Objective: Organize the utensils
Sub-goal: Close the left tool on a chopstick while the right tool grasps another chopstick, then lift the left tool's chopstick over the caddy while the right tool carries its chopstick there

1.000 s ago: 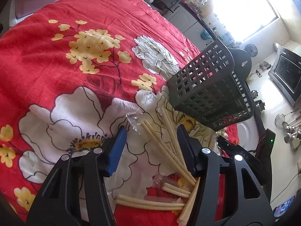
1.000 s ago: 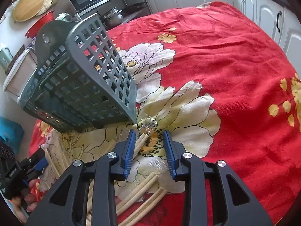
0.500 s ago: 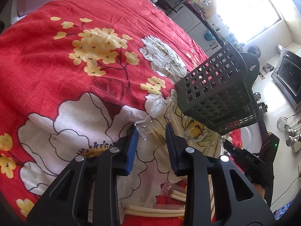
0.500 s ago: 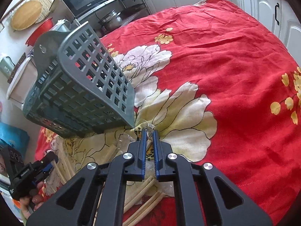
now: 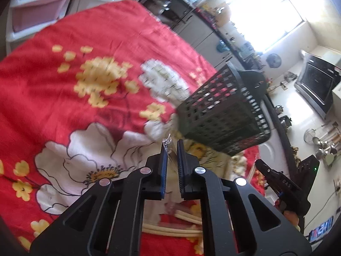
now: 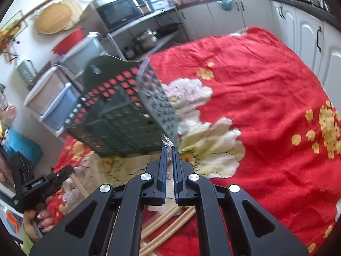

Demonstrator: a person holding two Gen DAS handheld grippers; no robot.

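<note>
Just ahead of each tool the dark basket [image 5: 221, 115] blocked the way — bare red cloth [image 6: 266, 98] lay open beyond it, chopsticks [image 6: 170, 224] cluttered underneath.

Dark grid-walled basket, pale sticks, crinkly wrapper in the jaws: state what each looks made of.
Dark grid-walled basket: apparently moulded plastic, matte, uniform square holes. Pale sticks: probably wood or bamboo, cream, unglossed. Crinkly wrapper: thin clear plastic film, glinting creases.

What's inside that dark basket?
The basket looks empty through its lattice: only red cloth shows through the holes. Its far bottom corner is hidden by its own walls.
</note>
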